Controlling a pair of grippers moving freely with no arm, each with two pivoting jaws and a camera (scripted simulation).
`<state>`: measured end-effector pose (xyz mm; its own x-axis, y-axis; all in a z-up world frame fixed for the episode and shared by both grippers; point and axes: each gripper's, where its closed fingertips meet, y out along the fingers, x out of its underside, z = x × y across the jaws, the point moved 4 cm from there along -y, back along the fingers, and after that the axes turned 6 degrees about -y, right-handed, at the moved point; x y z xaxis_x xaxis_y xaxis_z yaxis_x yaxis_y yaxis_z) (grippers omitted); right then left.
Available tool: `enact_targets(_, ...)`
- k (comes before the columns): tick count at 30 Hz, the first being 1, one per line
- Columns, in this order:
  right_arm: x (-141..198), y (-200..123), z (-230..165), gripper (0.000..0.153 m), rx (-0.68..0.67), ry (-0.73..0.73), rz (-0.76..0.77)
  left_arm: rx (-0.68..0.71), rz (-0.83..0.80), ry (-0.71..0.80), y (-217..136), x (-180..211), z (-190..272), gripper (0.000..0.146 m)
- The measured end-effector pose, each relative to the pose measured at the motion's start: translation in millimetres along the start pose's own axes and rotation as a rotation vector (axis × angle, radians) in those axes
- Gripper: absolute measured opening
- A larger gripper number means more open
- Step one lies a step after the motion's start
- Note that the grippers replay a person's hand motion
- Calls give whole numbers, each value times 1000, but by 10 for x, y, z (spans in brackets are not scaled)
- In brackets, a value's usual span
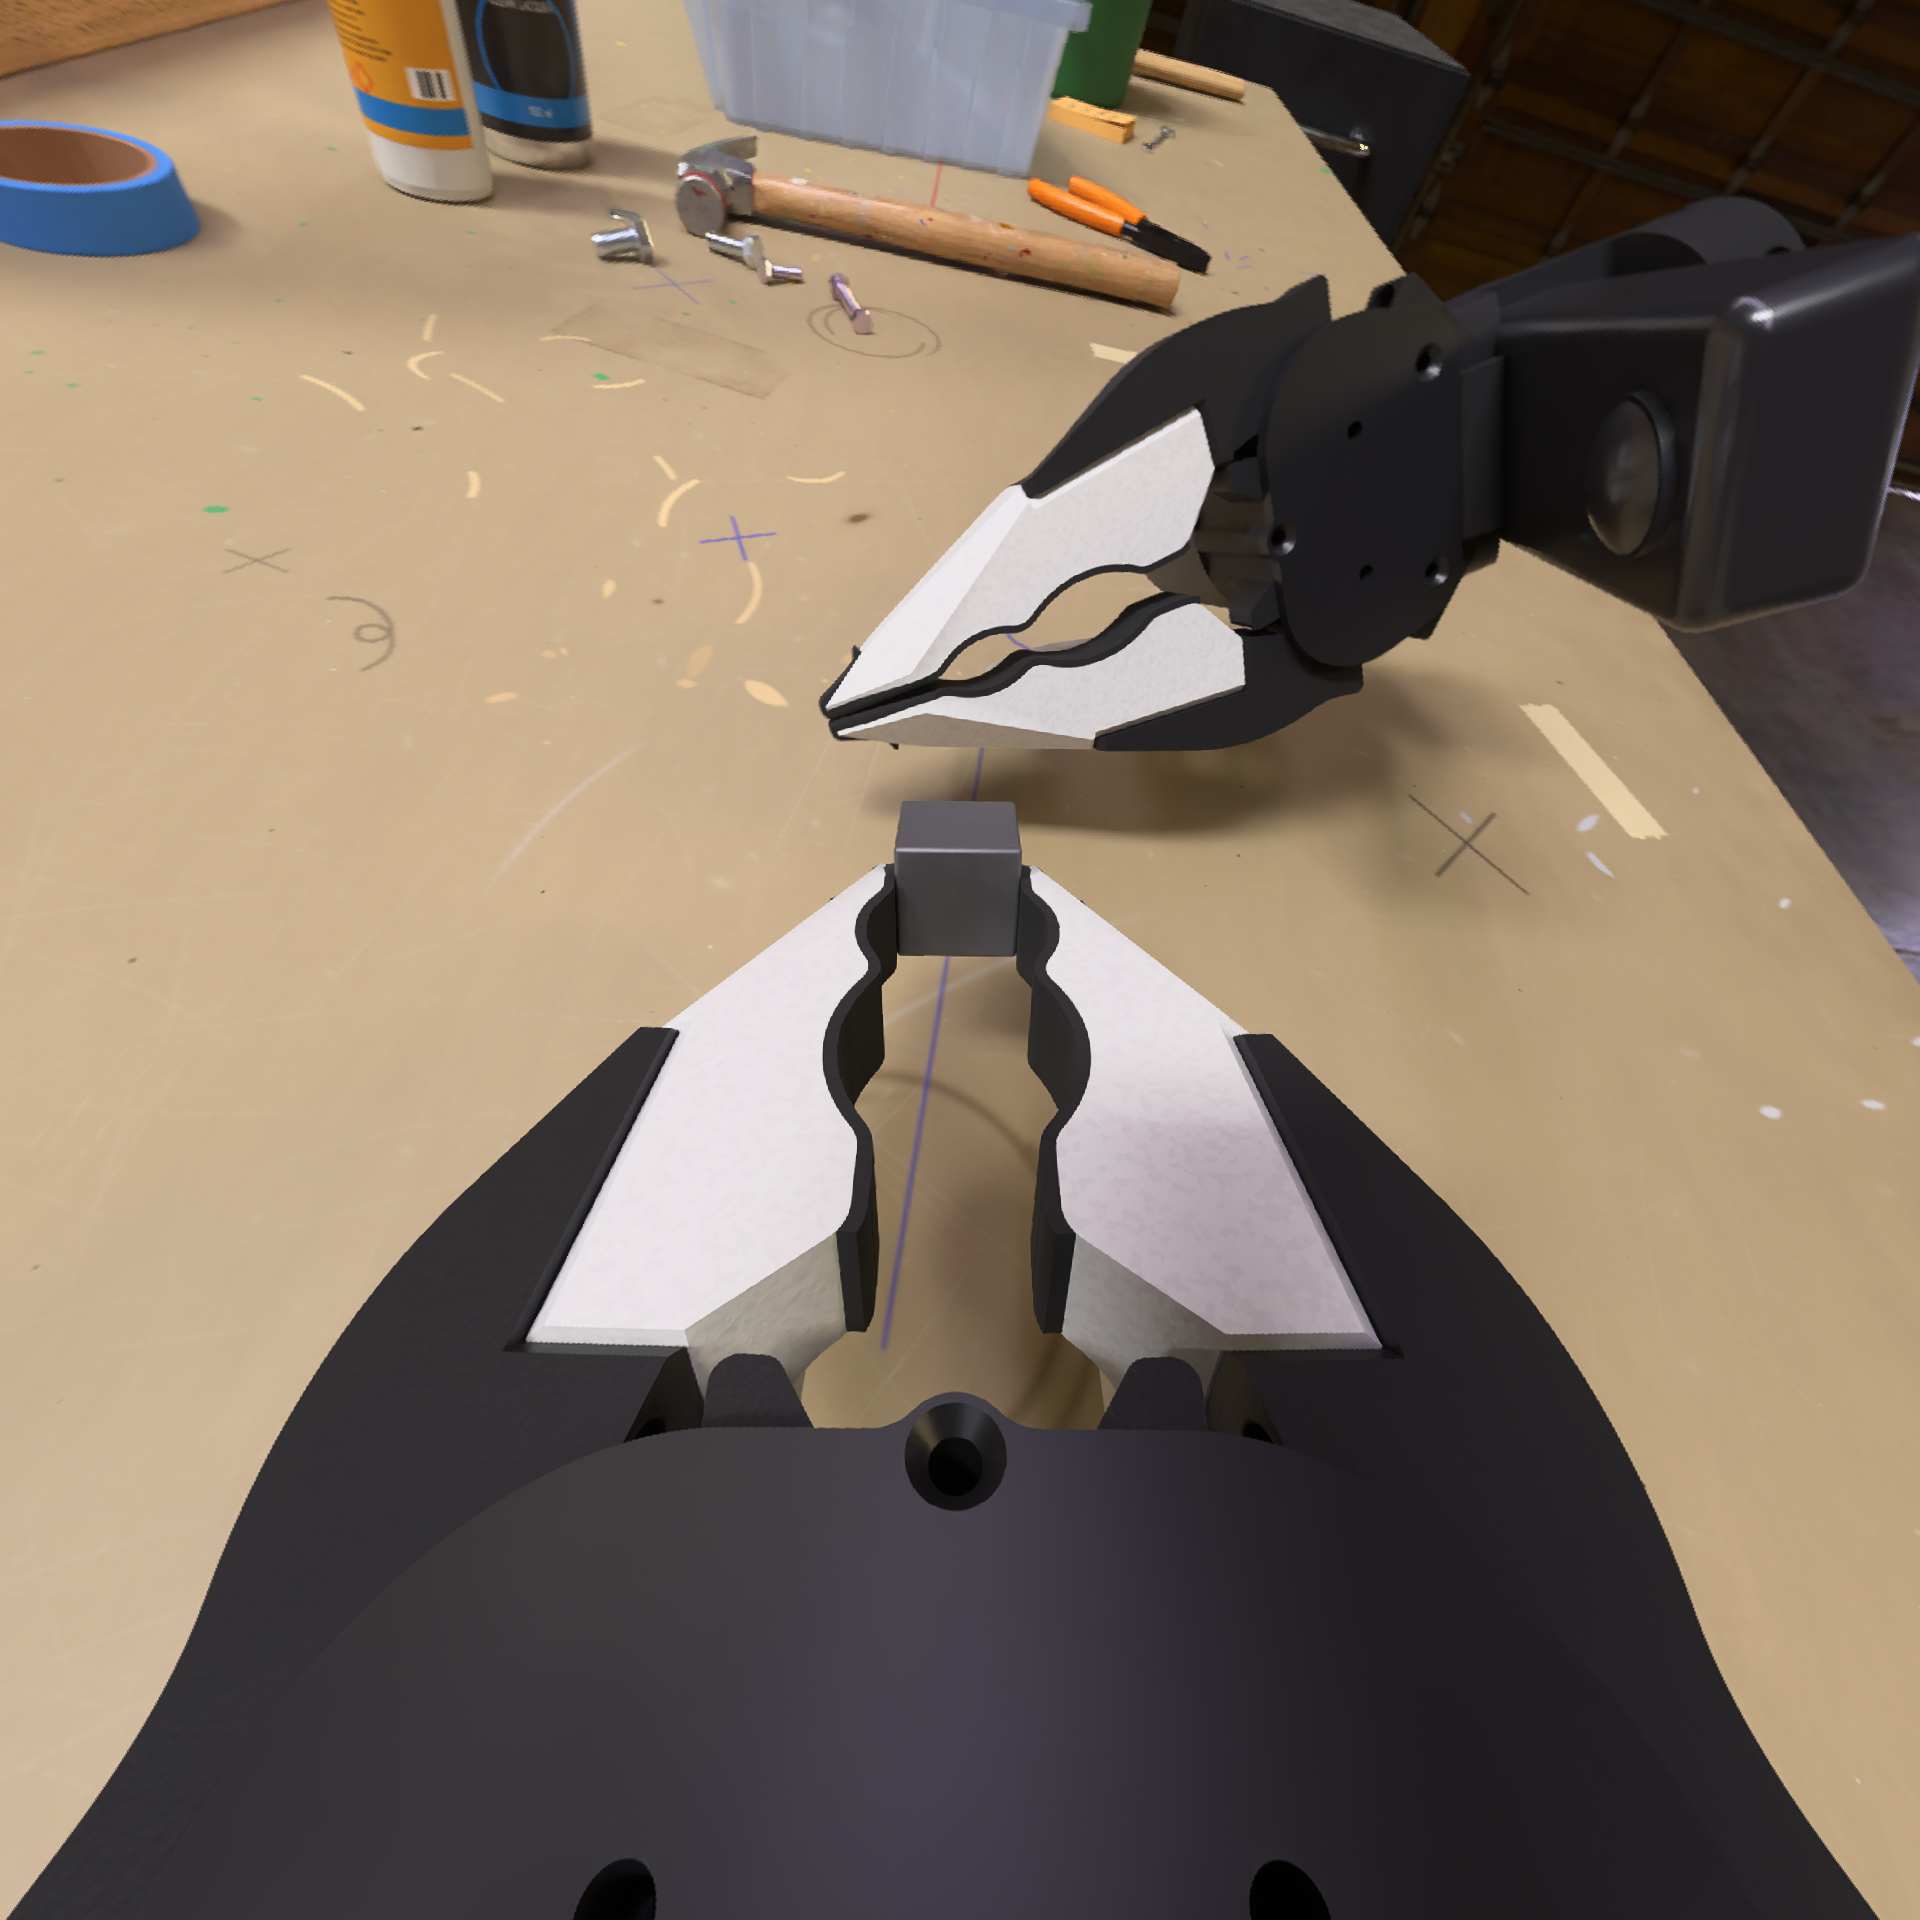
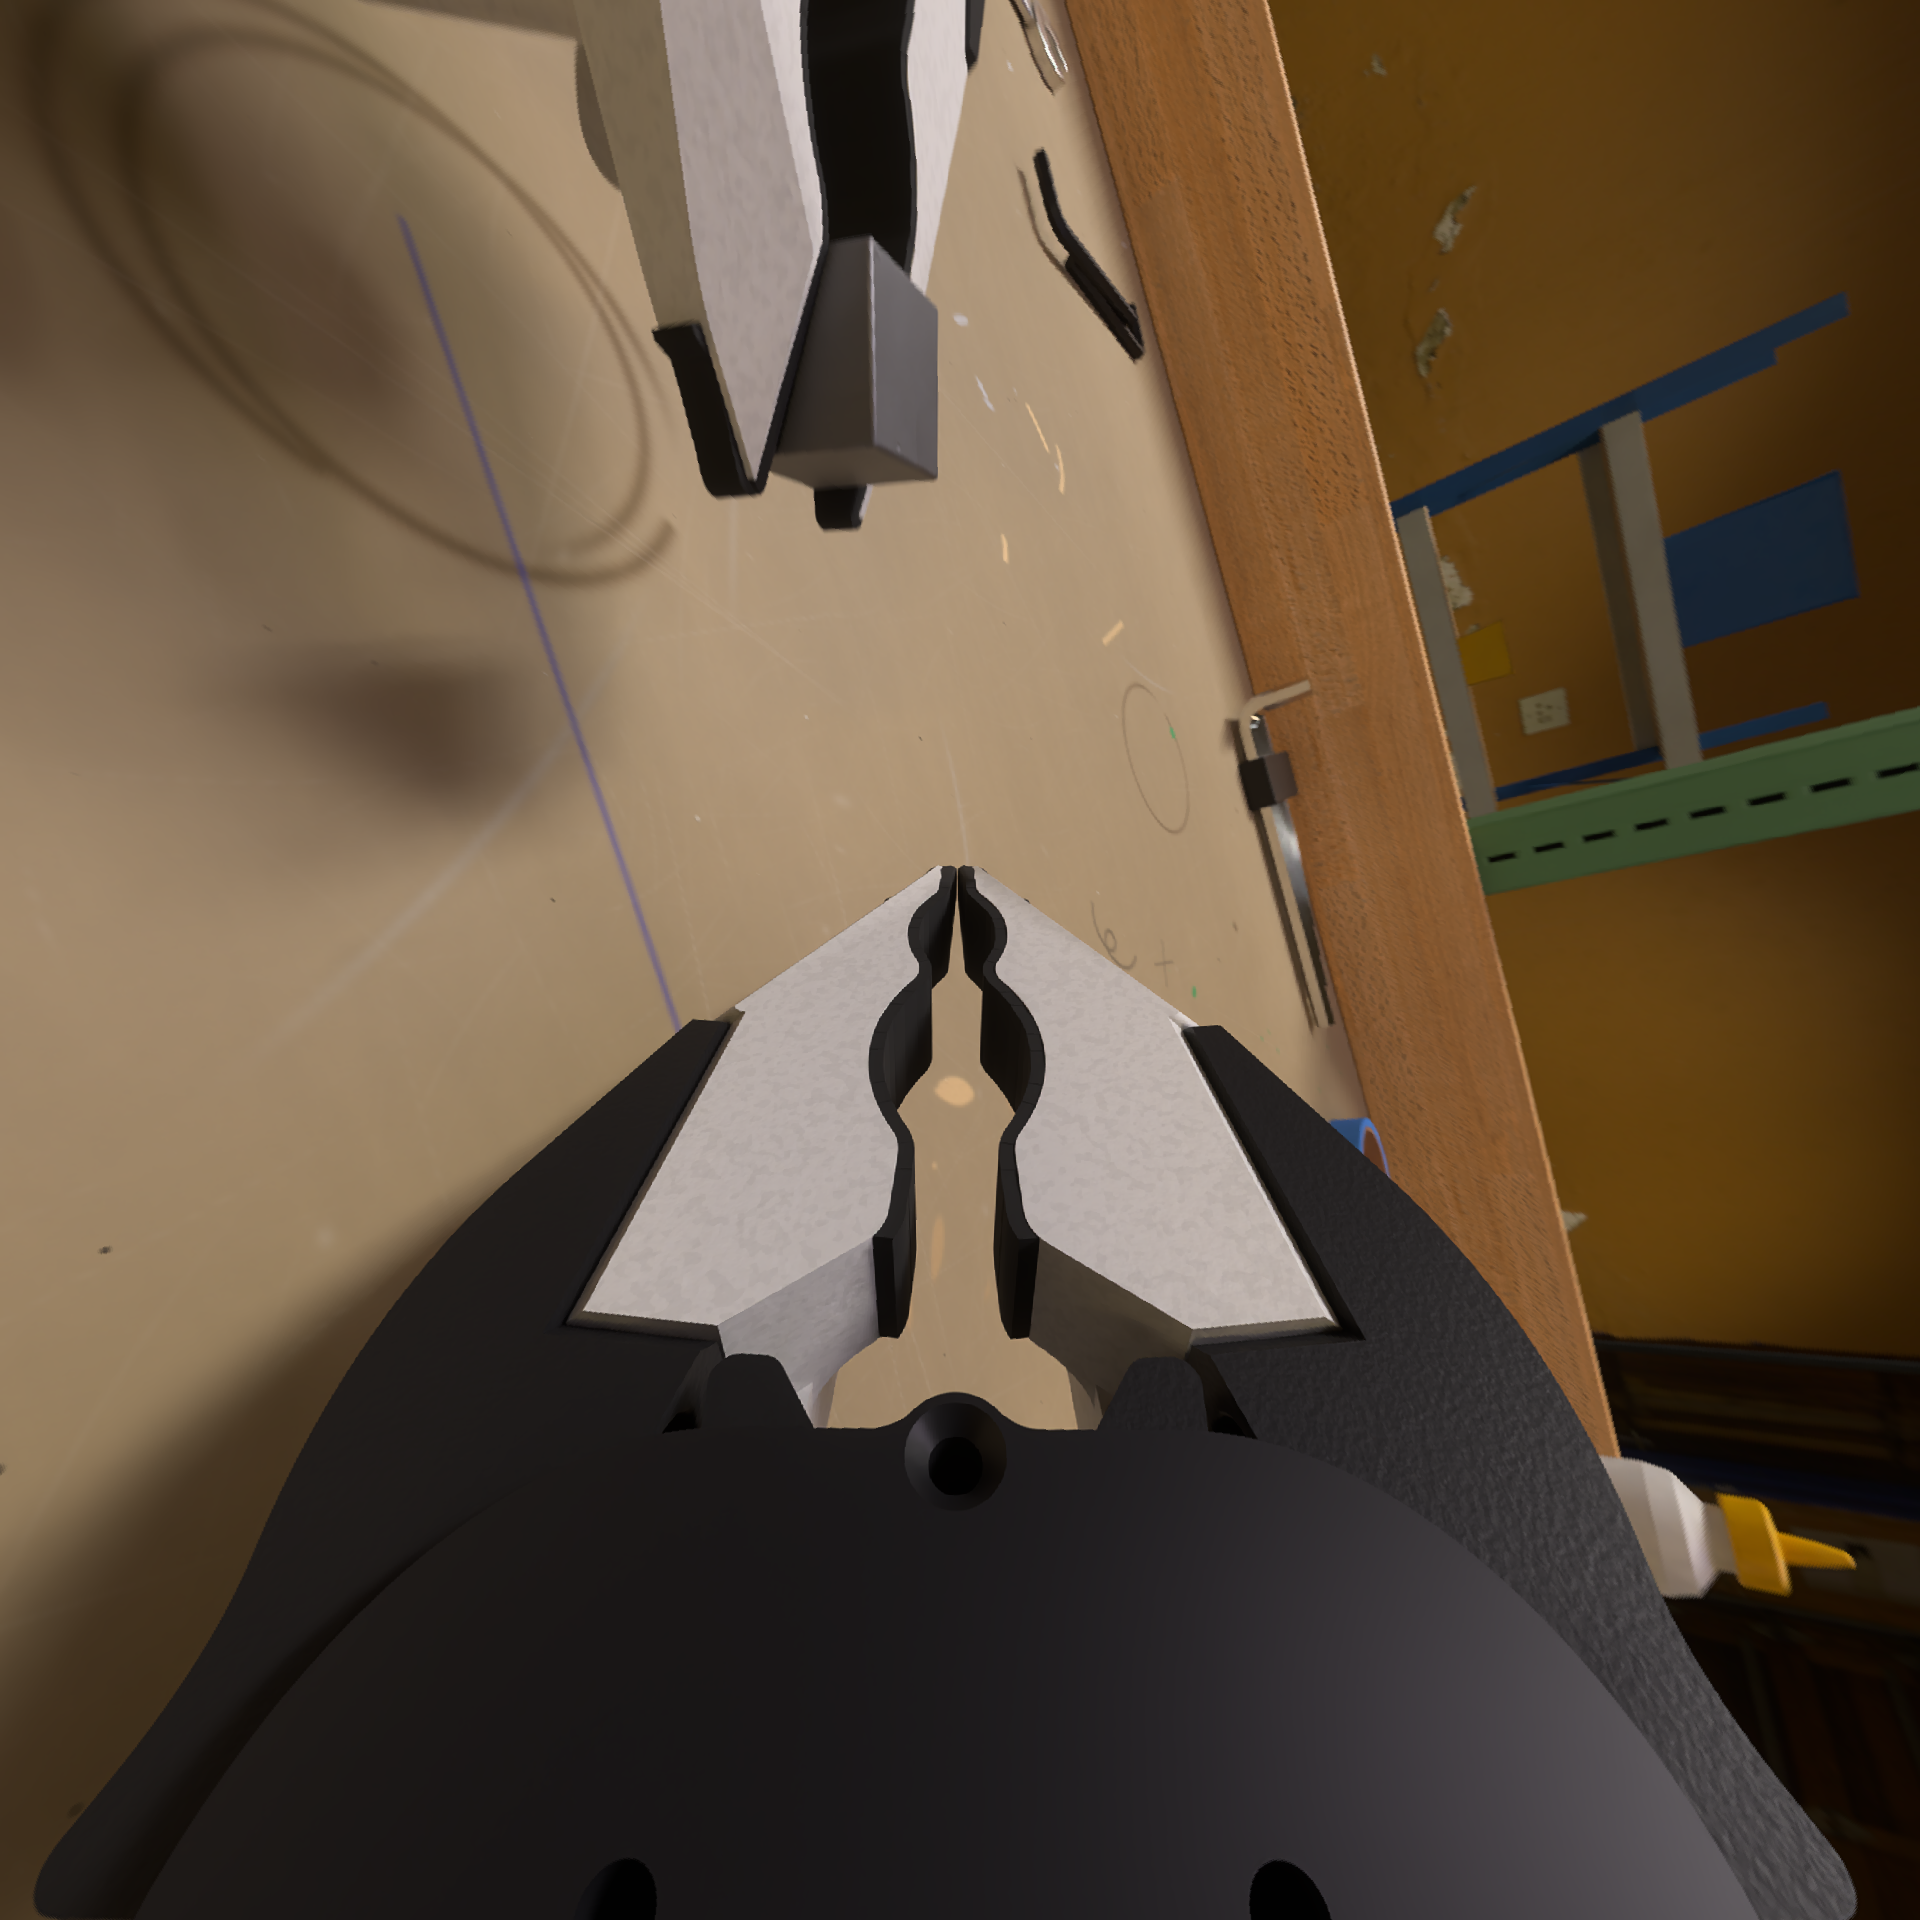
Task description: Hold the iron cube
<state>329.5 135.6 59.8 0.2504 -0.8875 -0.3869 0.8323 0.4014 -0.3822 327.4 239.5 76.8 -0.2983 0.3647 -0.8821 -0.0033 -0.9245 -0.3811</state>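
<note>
The iron cube [image 1: 956, 878] is a small dark grey block. My left gripper [image 1: 956, 894] is shut on it at the fingertips and holds it above the tan workbench [image 1: 416, 831]. My right gripper [image 1: 847, 717] hovers just beyond the cube, its jaws shut and empty, tips pointing left. In the right wrist view my right gripper [image 2: 956, 873] is shut with nothing between its tips. The left gripper [image 2: 805, 457] comes in from the top of that view with the cube [image 2: 868, 374] clamped between its fingers.
At the back of the bench lie a hammer [image 1: 935, 223], several bolts [image 1: 727, 255], orange pliers [image 1: 1117, 218], a blue tape roll [image 1: 88, 192], two bottles [image 1: 421, 94] and a clear bin [image 1: 883, 73]. The bench's right edge [image 1: 1558, 540] is near. A wooden rail [image 2: 1320, 623] and a hex key [image 2: 1283, 831] show in the right wrist view.
</note>
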Motion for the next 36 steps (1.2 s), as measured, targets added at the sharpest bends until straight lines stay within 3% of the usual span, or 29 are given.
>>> enact_targets(9, -4, -38, 21, 7, 78, -53, 22, -26, 7, -49, -21, -6, -82, 22)
enact_targets(20, 33, -23, -87, 2, 1, -80, 2, -51, -40, 3, 34, 43, -51, 22)
enact_targets(36, 36, -54, -67, 2, 19, -70, 20, -33, -73, 14, 72, 78, -31, 22)
